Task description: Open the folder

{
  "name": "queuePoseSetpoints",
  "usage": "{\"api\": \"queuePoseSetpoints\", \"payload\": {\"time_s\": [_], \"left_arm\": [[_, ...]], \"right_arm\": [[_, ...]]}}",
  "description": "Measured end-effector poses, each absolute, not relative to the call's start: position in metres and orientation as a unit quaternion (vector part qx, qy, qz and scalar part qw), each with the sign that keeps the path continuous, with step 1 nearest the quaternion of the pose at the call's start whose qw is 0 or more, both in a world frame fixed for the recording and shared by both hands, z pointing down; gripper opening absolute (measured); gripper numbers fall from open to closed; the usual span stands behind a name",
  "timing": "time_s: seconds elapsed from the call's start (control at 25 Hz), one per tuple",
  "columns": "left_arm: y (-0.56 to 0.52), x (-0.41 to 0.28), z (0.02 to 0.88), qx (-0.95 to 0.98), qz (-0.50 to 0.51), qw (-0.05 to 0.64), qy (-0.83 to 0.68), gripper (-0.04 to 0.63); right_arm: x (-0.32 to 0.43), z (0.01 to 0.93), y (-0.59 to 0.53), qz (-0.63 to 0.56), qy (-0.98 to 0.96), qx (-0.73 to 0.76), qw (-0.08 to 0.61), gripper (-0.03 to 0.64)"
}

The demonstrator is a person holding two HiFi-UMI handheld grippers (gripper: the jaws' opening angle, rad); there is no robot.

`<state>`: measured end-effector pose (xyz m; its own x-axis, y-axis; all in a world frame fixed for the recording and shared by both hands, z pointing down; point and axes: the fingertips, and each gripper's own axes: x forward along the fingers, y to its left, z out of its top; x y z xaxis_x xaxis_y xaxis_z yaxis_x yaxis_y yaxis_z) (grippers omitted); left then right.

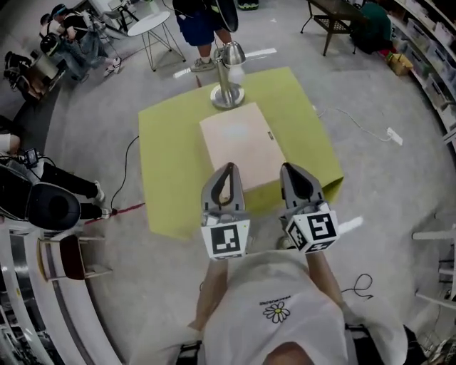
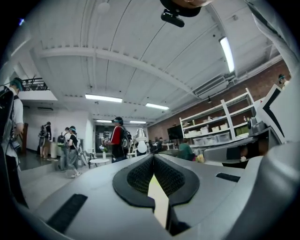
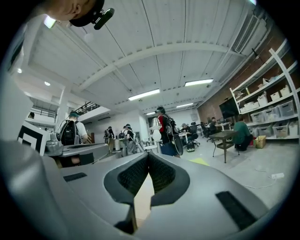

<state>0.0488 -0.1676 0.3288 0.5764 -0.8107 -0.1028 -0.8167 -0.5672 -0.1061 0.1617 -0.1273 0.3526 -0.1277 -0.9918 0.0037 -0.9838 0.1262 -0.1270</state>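
Observation:
A closed beige folder point(image 1: 239, 146) lies flat in the middle of a yellow-green table point(image 1: 167, 164). My left gripper point(image 1: 228, 167) hovers over the folder's near edge, jaws shut and empty. My right gripper point(image 1: 287, 169) sits beside it at the folder's near right corner, also shut on nothing. In the left gripper view the left gripper point(image 2: 153, 157) points level across the room with its pads together. The right gripper view shows the right gripper point(image 3: 148, 154) the same way, with a beige strip of the folder point(image 3: 140, 199) visible under the closed jaws.
A silver desk lamp point(image 1: 228, 78) stands at the table's far edge, just behind the folder. A person point(image 1: 203, 21) stands beyond it, next to a small white round table point(image 1: 153, 25). A power strip point(image 1: 394, 135) lies on the floor at right; a chair point(image 1: 68, 256) stands at left.

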Motion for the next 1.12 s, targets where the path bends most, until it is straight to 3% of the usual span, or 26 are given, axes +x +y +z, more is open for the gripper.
{"api": "queuePoseSetpoints", "payload": {"time_s": [0.32,0.56,0.88,1.04,1.12], "left_arm": [[-0.172,0.049,0.337,-0.864,-0.047,0.158,0.475,0.015],[-0.171,0.053,0.349,-0.867,-0.018,0.1,0.488,0.015],[-0.167,0.07,0.361,-0.876,-0.044,0.124,0.464,0.015],[-0.168,0.085,0.38,-0.887,-0.092,0.125,0.434,0.018],[-0.168,0.095,0.397,-0.892,-0.137,0.128,0.411,0.089]], "right_arm": [[0.154,0.361,-0.143,-0.061,0.781,-0.621,0.031,0.012],[0.151,0.369,-0.136,-0.049,0.787,-0.615,0.0,0.012],[0.166,0.387,-0.134,-0.074,0.776,-0.626,-0.022,0.012],[0.177,0.39,-0.133,-0.098,0.774,-0.626,0.008,0.012],[0.181,0.39,-0.131,-0.101,0.77,-0.63,0.011,0.013]]}}
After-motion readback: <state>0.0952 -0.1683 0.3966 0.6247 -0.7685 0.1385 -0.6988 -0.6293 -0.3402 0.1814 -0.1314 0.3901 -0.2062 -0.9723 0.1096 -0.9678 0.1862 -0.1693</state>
